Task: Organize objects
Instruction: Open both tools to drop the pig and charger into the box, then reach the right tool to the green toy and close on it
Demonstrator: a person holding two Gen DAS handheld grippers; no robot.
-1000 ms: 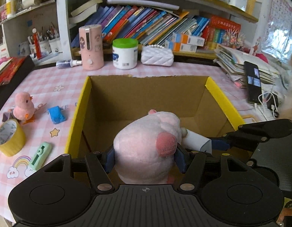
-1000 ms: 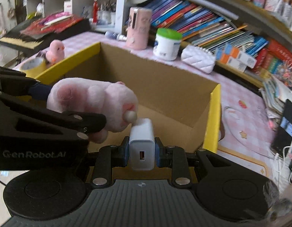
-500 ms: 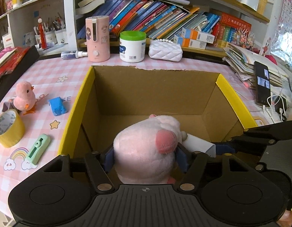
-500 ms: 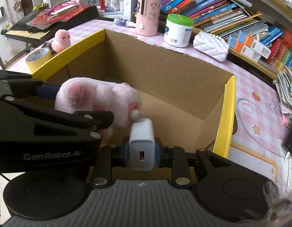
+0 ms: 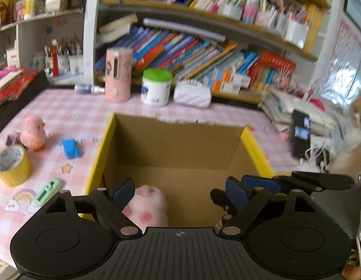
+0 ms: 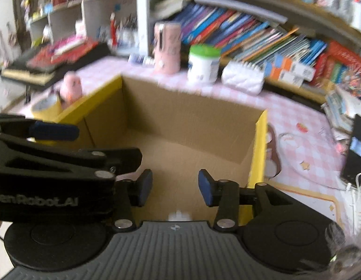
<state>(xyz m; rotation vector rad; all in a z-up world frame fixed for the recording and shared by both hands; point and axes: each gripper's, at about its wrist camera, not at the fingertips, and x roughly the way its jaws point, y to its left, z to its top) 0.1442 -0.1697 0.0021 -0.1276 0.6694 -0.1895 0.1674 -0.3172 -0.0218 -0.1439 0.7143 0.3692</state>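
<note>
Both views are smeared by blur, so small print and fine edges cannot be made out. In the left wrist view the soft pink plush toy [image 5: 149, 206] sits low inside the open brown cardboard box with yellow top edges [image 5: 255, 149], its lower part cut off behind the camera housing at 6 o'clock; whether it touches the blue pad beside it cannot be told. The left claw [image 5: 180, 192] stands wide apart and clamps nothing, the plush lying just inside its 9 o'clock finger. The right claw [image 6: 172, 190] is likewise spread open and empty. Only a small white scrap of the white plastic charger block [image 6: 179, 215] shows in the right wrist view, at 6 o'clock on the box floor, mostly hidden by the housing; the left view does not show it clearly. The left view alone shows the pink checked table [image 5: 63, 107] at 9 o'clock carrying a yellow tape roll [image 5: 12, 165], a pink fluffy chick toy [image 5: 33, 131], a small blue toy car [image 5: 70, 148] and a mint-green oblong gadget [image 5: 47, 190]. The right view alone shows the plush absent from sight, blocked by the left claw's black arm at 9 o'clock.
</note>
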